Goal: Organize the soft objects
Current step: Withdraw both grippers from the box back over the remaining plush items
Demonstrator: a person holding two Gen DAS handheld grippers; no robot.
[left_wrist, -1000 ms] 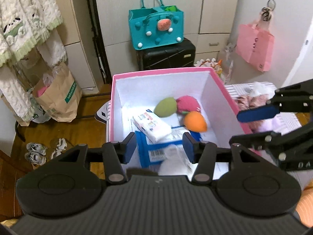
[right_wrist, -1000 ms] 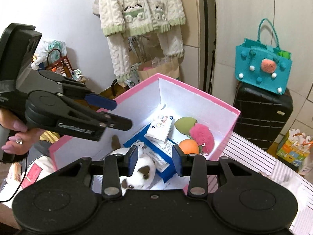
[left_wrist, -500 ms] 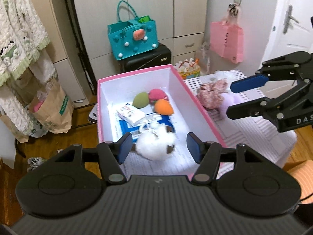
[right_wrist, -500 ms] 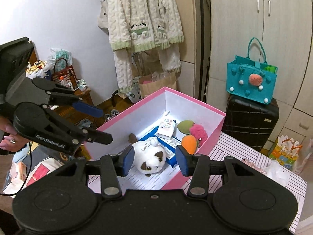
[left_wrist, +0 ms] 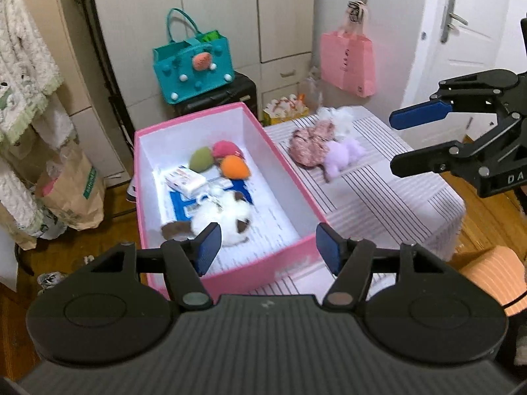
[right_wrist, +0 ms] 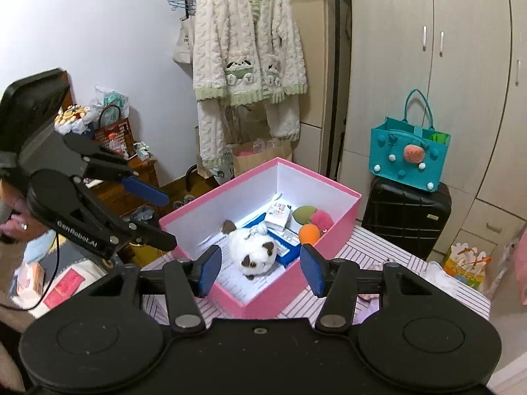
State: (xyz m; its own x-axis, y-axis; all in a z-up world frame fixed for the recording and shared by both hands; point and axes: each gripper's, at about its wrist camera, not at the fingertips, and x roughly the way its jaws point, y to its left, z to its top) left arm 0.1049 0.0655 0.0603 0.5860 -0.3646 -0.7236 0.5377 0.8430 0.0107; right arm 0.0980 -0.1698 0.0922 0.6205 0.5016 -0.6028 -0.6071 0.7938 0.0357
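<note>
Wardrobe doors and a teal bag back my view; below, a striped table [left_wrist: 378, 204] carries the pink box [left_wrist: 230, 273]. Inside it lie the white plush [left_wrist: 227, 217], sponges and tissue packs. At two o'clock of the box, a lilac plush [left_wrist: 342, 158] and floral scrunchie [left_wrist: 309, 144] sit touching on the cloth. My left gripper [left_wrist: 266, 247] and right gripper [right_wrist: 260, 268] both hover with fingers spread, holding nothing. I judge the risk is snagging both tangled pieces in one pinch, or clipping the box wall and shoving it off the table edge.
</note>
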